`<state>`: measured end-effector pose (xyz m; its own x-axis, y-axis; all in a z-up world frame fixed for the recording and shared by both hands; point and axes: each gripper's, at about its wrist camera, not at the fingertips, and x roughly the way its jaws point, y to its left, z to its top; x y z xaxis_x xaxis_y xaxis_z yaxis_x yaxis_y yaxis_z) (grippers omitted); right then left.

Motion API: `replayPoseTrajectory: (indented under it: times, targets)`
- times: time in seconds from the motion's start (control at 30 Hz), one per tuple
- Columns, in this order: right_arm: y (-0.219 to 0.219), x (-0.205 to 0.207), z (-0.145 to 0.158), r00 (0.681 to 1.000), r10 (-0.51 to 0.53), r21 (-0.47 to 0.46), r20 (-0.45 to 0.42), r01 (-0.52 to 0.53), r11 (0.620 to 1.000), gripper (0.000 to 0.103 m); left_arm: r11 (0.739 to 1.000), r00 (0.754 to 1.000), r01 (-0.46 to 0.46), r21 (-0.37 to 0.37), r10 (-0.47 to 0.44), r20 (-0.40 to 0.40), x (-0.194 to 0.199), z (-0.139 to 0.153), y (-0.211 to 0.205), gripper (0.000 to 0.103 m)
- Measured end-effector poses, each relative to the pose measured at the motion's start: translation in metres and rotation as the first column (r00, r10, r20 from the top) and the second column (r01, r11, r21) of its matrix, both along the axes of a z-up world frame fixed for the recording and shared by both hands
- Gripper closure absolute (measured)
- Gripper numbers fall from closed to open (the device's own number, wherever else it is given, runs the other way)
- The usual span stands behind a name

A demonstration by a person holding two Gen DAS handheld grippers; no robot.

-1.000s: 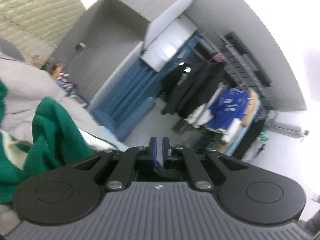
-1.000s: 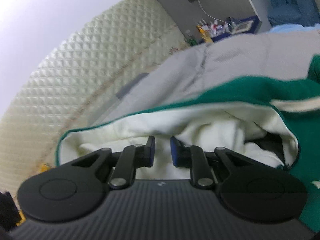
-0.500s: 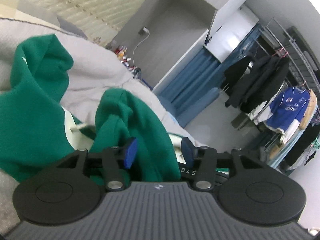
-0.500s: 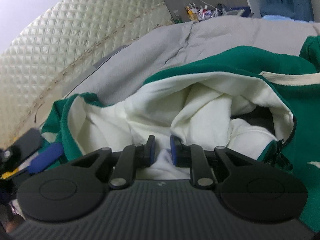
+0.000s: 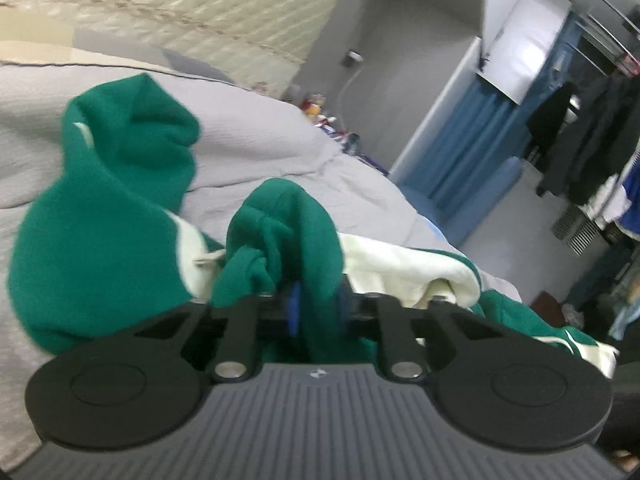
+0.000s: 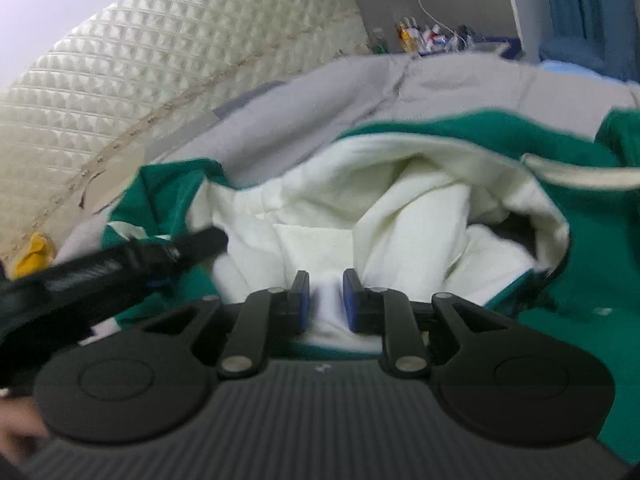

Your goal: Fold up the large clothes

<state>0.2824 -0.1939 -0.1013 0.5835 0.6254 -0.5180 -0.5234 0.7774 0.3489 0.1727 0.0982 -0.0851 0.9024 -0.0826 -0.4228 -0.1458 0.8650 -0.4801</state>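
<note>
Dim indoor light, motion blur, fisheye warping

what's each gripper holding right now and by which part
Left gripper pinches a bunched green fold of the green hoodie. Right gripper pinches its white lining at the near edge.

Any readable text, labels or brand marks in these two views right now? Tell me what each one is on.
No words or numbers can be read in either view.
Left gripper housing: a small pale emblem, a symbol, not letters.
Right gripper housing: a similar tiny emblem, blurred.
Green hoodie: cream stripes only, no print visible.
Bottles behind the bed: labels too small and blurred.
Blue jersey on the rack: cut off at the edge, unreadable.
</note>
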Motion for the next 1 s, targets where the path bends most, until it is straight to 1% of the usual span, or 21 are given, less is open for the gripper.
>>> replayPoseTrajectory:
  times: [0.03, 0.1, 0.13, 0.17, 0.2, 0.27, 0.33, 0.43, 0.5, 0.53, 0.63, 0.7, 0.77, 0.8, 0.83, 0.87, 0.9, 0.97, 1.0]
  targets:
    - [-0.004, -0.003, 0.008, 0.999, 0.002, 0.0, 0.032, -0.002, 1.0, 0.077, 1.0, 1.0, -0.01, -0.006, 0.01, 0.003, -0.002, 0.001, 0.003, 0.09]
    - [-0.01, -0.005, 0.024, 0.995, 0.002, 0.008, 0.097, -0.003, 1.0, 0.066, 1.0, 1.0, -0.021, -0.015, 0.022, 0.019, -0.005, 0.002, 0.009, 0.09]
    - [-0.012, -0.004, 0.032, 0.992, -0.004, 0.01, 0.129, 0.003, 1.0, 0.053, 1.0, 0.999, -0.022, -0.014, 0.022, 0.024, -0.006, 0.003, 0.01, 0.091]
    - [-0.014, -0.003, 0.037, 0.988, -0.011, 0.006, 0.155, 0.01, 1.0, 0.044, 1.0, 0.999, -0.021, -0.011, 0.021, 0.026, -0.006, 0.004, 0.01, 0.091]
    - [-0.014, 0.001, 0.041, 0.985, -0.019, 0.0, 0.174, 0.019, 1.0, 0.042, 1.0, 0.999, -0.019, -0.007, 0.02, 0.028, -0.007, 0.004, 0.01, 0.091]
    - [-0.009, 0.017, 0.046, 0.982, -0.024, -0.016, 0.187, 0.028, 0.999, 0.042, 1.0, 0.999, -0.014, 0.007, 0.014, 0.033, -0.007, 0.004, 0.008, 0.091]
    - [0.0, 0.036, 0.049, 0.98, 0.001, -0.053, 0.2, 0.009, 0.999, 0.042, 1.0, 0.999, -0.009, 0.021, 0.008, 0.037, -0.008, 0.005, 0.007, 0.091]
    - [0.019, 0.06, 0.053, 0.973, 0.104, -0.152, 0.206, -0.073, 0.986, 0.044, 1.0, 0.999, -0.006, 0.008, 0.006, 0.034, -0.009, 0.004, 0.008, 0.091]
    - [0.026, 0.07, 0.054, 0.961, 0.173, -0.214, 0.216, -0.127, 0.969, 0.044, 1.0, 0.999, 0.005, 0.001, -0.005, 0.035, -0.009, 0.003, 0.01, 0.091]
    - [0.03, 0.076, 0.054, 0.954, 0.218, -0.245, 0.208, -0.165, 0.955, 0.044, 1.0, 0.999, 0.008, -0.004, -0.008, 0.035, -0.008, 0.002, 0.012, 0.091]
    - [0.041, 0.093, 0.046, 0.939, 0.323, -0.302, 0.121, -0.275, 0.913, 0.044, 0.999, 0.999, 0.013, -0.031, -0.012, 0.034, -0.006, 0.0, 0.015, 0.091]
    - [0.041, 0.098, 0.037, 0.927, 0.368, -0.333, 0.07, -0.326, 0.885, 0.044, 0.999, 1.0, 0.012, -0.033, -0.012, 0.029, -0.004, -0.001, 0.016, 0.091]
    - [0.037, 0.094, 0.028, 0.923, 0.38, -0.366, 0.06, -0.334, 0.869, 0.046, 1.0, 0.999, 0.017, -0.026, -0.016, 0.032, -0.003, -0.001, 0.015, 0.091]
    - [0.033, 0.09, 0.024, 0.922, 0.382, -0.381, 0.063, -0.332, 0.863, 0.049, 1.0, 0.999, 0.018, -0.022, -0.017, 0.035, -0.002, 0.0, 0.015, 0.091]
    - [0.028, 0.082, 0.02, 0.925, 0.369, -0.401, 0.087, -0.307, 0.863, 0.064, 1.0, 0.999, 0.02, -0.02, -0.019, 0.038, -0.001, 0.001, 0.015, 0.091]
    - [0.024, 0.076, 0.018, 0.928, 0.356, -0.41, 0.107, -0.285, 0.866, 0.074, 1.0, 0.999, 0.024, -0.016, -0.023, 0.044, -0.001, 0.003, 0.014, 0.091]
    - [0.02, 0.069, 0.018, 0.93, 0.342, -0.421, 0.134, -0.259, 0.869, 0.078, 0.999, 0.998, 0.034, -0.002, -0.034, 0.059, 0.0, 0.006, 0.012, 0.091]
    - [0.013, 0.054, 0.022, 0.923, 0.326, -0.455, 0.204, -0.206, 0.866, 0.082, 0.998, 0.995, 0.048, 0.04, -0.051, 0.089, 0.0, 0.016, 0.009, 0.091]
    - [0.009, 0.047, 0.028, 0.921, 0.305, -0.458, 0.242, -0.168, 0.873, 0.082, 0.997, 0.993, 0.061, 0.043, -0.065, 0.099, 0.001, 0.022, 0.008, 0.091]
